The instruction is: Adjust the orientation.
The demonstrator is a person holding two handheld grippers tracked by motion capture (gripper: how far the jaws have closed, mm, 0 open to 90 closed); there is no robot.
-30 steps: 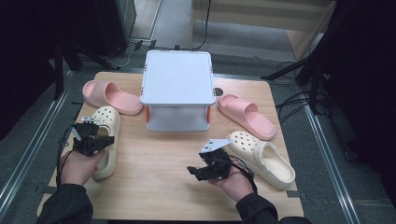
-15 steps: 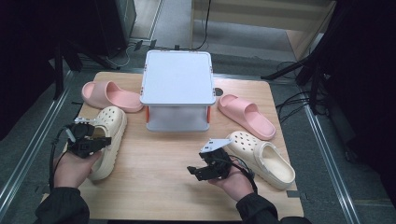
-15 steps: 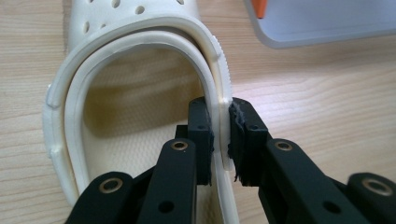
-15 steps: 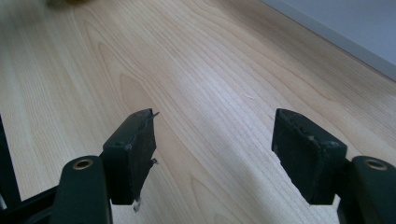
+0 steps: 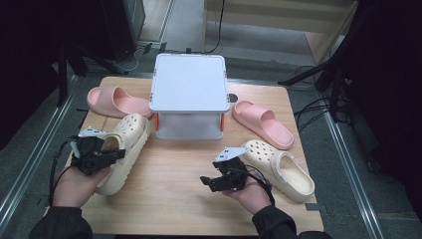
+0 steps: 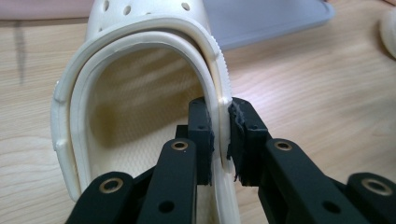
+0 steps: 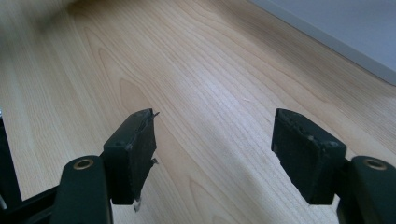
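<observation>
1. The cream foam clog with holes on the left has just moved. A second ago it lay flat near the left edge of the wooden table. Now its toe end is closer to the white plastic box with a flat lid, and it looks a little lifted.
2. The left claw is clamped on the clog's side wall, one pad inside the shoe and one outside. The soft rim is squeezed between them.
3. I think this means the pick-up worked, and the shoe is now being carried somewhere, maybe toward the box.
4. The right claw has its jaws wide apart with nothing between them, just bare wood below. It has not moved.
5. The other cream clog lies just right of the right claw, not touched. Two pink foam slides lie farther back, one on each side of the box.
</observation>
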